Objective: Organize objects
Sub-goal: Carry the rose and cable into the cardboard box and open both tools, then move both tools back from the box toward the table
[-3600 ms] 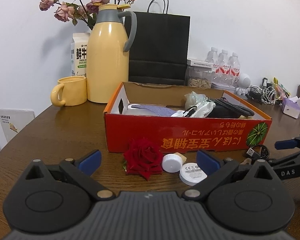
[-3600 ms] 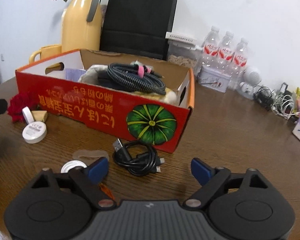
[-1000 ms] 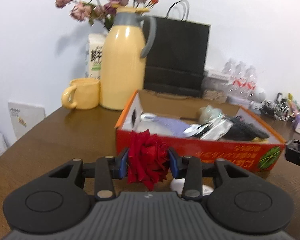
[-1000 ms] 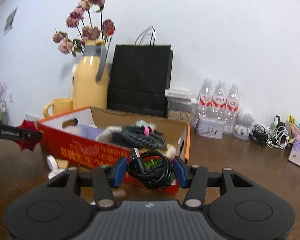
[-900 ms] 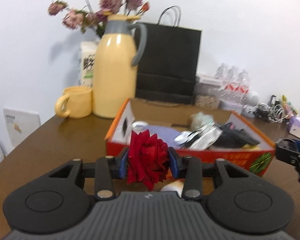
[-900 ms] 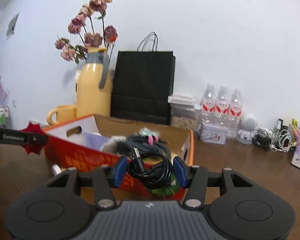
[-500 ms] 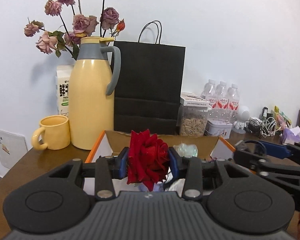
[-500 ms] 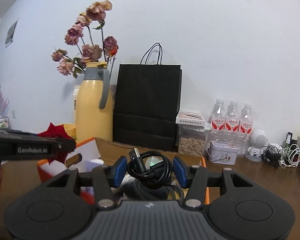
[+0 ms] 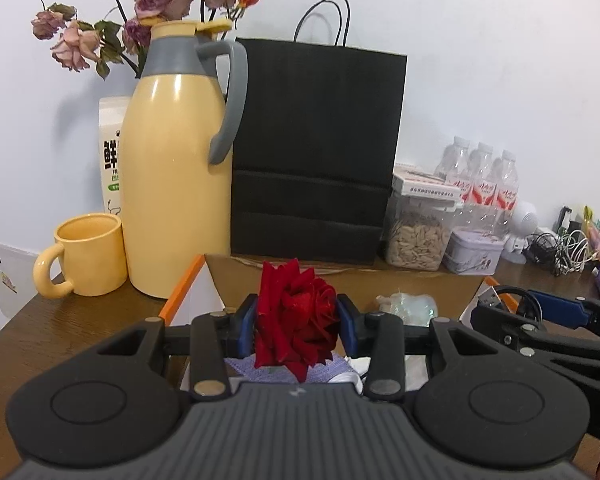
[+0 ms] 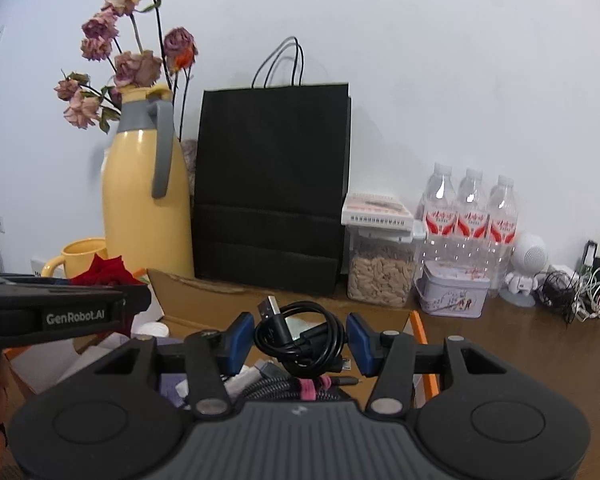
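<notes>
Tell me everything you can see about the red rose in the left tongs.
The rose is a deep red, full bloom with layered, velvety-looking petals; whether it is real or artificial I cannot tell. No long stem shows, only a small stub below the petals. It sits upright, pinched at its sides between the blue pads of the left tongs, held in the air above the open box. Nothing else touches it. From the right wrist view it peeks above the tongs' arm.

Box [image 9: 188,280] mostly hidden behind left hand-held gripper [image 9: 296,324], milk carton [image 9: 112,160] label partly blocked
</notes>
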Demonstrator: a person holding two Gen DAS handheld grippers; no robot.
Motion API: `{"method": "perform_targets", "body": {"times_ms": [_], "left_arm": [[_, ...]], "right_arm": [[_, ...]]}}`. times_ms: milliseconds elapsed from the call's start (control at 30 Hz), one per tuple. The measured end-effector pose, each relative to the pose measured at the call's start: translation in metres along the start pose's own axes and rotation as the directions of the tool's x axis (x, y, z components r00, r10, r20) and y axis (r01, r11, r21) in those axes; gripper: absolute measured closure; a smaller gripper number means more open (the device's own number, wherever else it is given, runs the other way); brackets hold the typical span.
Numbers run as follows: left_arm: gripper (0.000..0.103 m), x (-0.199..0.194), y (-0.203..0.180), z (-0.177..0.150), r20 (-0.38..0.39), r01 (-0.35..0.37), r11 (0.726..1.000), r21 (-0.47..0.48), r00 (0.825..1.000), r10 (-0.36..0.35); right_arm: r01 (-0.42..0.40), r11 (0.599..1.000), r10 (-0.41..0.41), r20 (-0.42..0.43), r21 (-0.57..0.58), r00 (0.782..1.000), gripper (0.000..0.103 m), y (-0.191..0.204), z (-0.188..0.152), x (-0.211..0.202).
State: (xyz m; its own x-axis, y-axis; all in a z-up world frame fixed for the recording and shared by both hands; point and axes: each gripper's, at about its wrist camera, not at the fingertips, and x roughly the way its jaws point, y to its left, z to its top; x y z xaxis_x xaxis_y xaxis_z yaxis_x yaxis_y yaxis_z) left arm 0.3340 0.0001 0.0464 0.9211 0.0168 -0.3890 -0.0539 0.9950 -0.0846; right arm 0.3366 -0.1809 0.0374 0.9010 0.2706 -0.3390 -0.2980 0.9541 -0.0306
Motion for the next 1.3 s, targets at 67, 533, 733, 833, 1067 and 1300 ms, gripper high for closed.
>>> {"method": "perform_targets", "body": {"times_ms": [67,533,733,833,1067,1300], "left_arm": [[0.061,0.0,0.0,-0.002,0.001,-0.006,1.0,0.007,1.0,0.006],[0.0,-0.013,-0.004,-0.002,0.098,-0.072,0.997,0.02,0.993,0.07],[0.0,-0.016,-0.004,-0.002,0.104,-0.064,0.998,0.009,0.993,0.063],[0.0,-0.018,-0.003,0.0,0.108,-0.061,0.998,0.007,0.992,0.059],[0.0,-0.032,-0.002,0.003,0.121,-0.037,0.999,0.002,0.992,0.037],[0.0,-0.058,0.001,0.005,0.132,-0.016,1.0,0.0,0.991,0.016]], "right_arm": [[-0.003,1.0,0.003,-0.011,-0.001,1.0,0.054,0.0,-0.002,0.003],[0.007,0.999,-0.007,-0.006,0.045,1.0,0.0,-0.01,-0.001,-0.007],[0.0,0.999,0.0,-0.002,0.041,1.0,0.0,-0.008,0.0,-0.01],[-0.004,0.999,0.004,0.002,0.037,1.0,0.0,-0.007,0.0,-0.012],[-0.011,0.999,0.011,0.023,0.03,1.0,0.0,-0.004,0.004,-0.024],[-0.03,0.999,0.029,0.066,0.016,0.997,0.0,0.001,0.01,-0.049]]}}
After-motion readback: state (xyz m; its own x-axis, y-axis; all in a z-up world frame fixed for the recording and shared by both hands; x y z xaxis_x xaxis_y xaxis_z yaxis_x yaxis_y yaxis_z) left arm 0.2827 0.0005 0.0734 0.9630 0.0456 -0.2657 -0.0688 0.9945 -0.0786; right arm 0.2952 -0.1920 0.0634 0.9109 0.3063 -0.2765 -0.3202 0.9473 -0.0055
